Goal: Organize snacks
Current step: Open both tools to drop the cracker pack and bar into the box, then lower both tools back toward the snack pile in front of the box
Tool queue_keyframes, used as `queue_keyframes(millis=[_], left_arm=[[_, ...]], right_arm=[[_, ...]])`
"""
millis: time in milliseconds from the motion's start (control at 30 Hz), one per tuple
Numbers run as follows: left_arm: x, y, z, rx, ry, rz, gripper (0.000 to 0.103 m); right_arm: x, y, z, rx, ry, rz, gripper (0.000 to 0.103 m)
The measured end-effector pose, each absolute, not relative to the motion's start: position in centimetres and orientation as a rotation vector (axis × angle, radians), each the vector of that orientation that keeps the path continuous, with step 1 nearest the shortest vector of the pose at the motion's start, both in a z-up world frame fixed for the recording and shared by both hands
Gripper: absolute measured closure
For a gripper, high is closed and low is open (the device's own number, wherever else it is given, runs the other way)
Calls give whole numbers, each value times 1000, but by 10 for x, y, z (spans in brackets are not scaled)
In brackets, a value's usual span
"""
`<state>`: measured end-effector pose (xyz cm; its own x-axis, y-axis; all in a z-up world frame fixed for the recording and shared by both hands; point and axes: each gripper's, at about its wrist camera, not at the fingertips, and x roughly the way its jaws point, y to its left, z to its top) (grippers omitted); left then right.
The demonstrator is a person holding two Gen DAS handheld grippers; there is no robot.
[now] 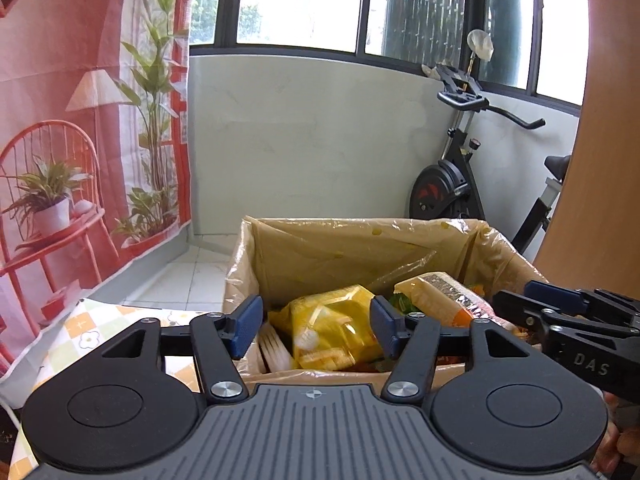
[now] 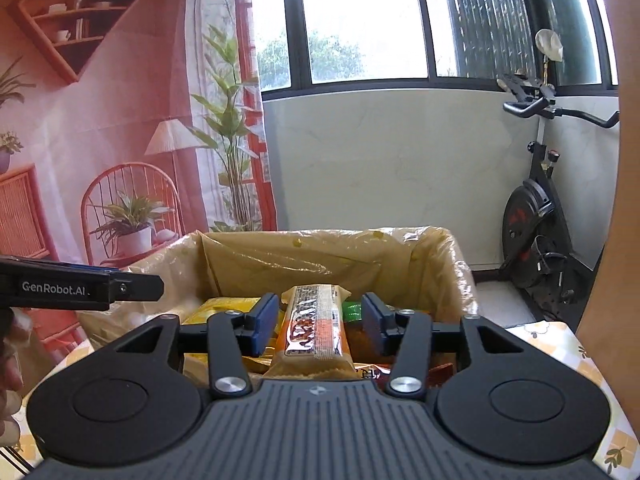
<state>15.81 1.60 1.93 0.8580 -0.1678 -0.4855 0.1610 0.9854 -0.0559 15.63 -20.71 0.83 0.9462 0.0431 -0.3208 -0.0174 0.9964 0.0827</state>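
Both hand-held grippers, left and right, hang parted, gripping nothing, over a lined snack box on the checked worktop by the window.

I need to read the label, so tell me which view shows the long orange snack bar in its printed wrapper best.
The right wrist view. The long orange snack bar lies lengthwise between the right gripper pads, label facing up, over the plastic-lined cardboard box. The left wrist view shows the bar only at an angle, partly hidden.
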Motion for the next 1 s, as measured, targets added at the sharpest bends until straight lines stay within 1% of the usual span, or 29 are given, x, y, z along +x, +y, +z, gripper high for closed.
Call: queue_keyframes(millis=[400, 633, 1000], left_arm=[[111, 28, 25, -47, 473, -165, 39], [86, 24, 10, -63, 482, -165, 39], [65, 21, -23, -81, 553, -172, 39]], right_arm=[[100, -218, 18, 120, 264, 32, 53], [70, -214, 17, 98, 256, 48, 53], [46, -211, -11, 61, 324, 27, 53]])
